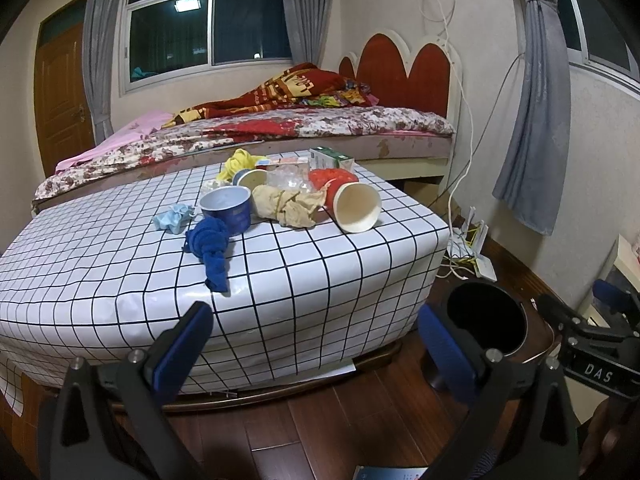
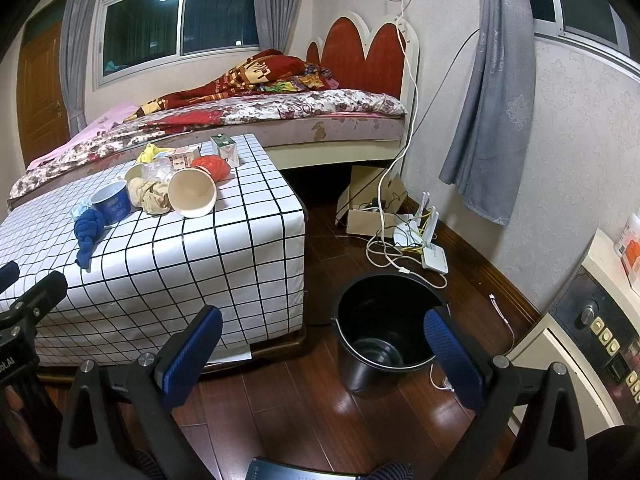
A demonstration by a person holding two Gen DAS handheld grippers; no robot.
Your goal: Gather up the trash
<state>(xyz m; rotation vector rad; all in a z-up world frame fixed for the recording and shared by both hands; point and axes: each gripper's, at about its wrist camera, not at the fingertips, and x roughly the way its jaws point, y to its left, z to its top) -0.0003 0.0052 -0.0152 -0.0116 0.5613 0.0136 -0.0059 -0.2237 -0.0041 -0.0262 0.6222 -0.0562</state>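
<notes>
Trash lies on a low table (image 1: pixel 304 280) (image 2: pixel 192 264) with a white grid cloth: a blue knotted cloth (image 1: pixel 212 248) (image 2: pixel 88 238), a blue paper bowl (image 1: pixel 230 208) (image 2: pixel 112 200), crumpled brown paper (image 1: pixel 288 204) (image 2: pixel 152 196), a tipped cream cup (image 1: pixel 358 206) (image 2: pixel 194 194), a red bag (image 1: pixel 330 178) (image 2: pixel 214 166), clear plastic, a yellow rag (image 1: pixel 238 162) and a small carton (image 1: pixel 330 156) (image 2: pixel 226 148). A black bucket (image 2: pixel 384 332) (image 1: pixel 486 320) stands on the floor to the table's right. My left gripper (image 1: pixel 316 344) is open, short of the table's front edge. My right gripper (image 2: pixel 324 344) is open near the bucket.
A bed (image 1: pixel 280 128) runs behind the table. Cables, a white router (image 2: pixel 434 256) and a cardboard box (image 2: pixel 368 204) clutter the floor by the right wall. A grey curtain (image 2: pixel 496 100) hangs there. A white appliance (image 2: pixel 592 320) stands at the far right. Wooden floor (image 2: pixel 304 400) lies below.
</notes>
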